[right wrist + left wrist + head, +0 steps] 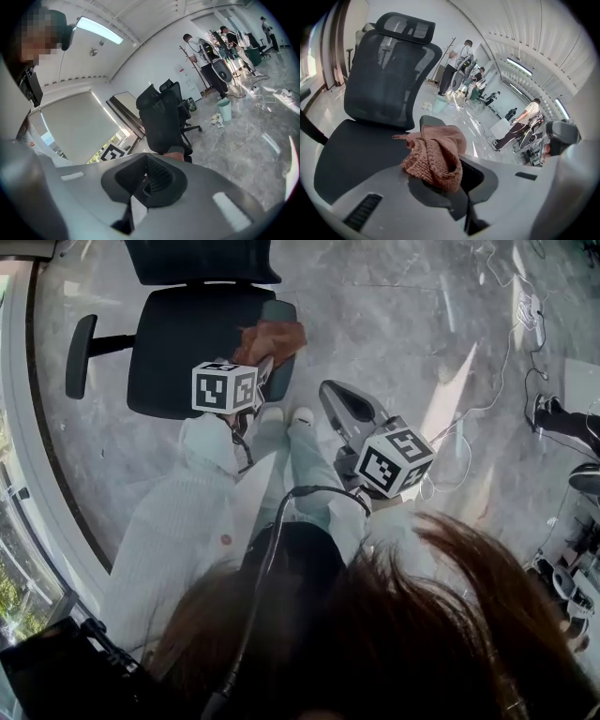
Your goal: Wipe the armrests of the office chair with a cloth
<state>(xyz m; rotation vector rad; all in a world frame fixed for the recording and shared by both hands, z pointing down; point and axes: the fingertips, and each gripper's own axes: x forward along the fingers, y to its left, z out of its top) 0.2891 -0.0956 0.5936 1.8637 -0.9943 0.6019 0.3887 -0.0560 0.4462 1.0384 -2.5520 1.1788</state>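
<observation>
left gripper point(263, 369) pinches brown cloth point(272, 337) right over nearer armrest point(285, 307), whose long axis runs away from person. right gripper point(330, 392) closed, empty, farther back.

The head view looks from above the person's hair steeply down on the floor point(394, 324). The office chair point(187, 343) lies at its top edge. The left gripper view rides on the left gripper point(263, 371) and faces the chair's backrest from very near, with the cloth point(436, 159) just before the lens. The right gripper view, on the right gripper point(330, 395), sees the chair from farther off and is tilted. All three views share the chair, and both gripper views share the standing people point(457, 65) behind it.
</observation>
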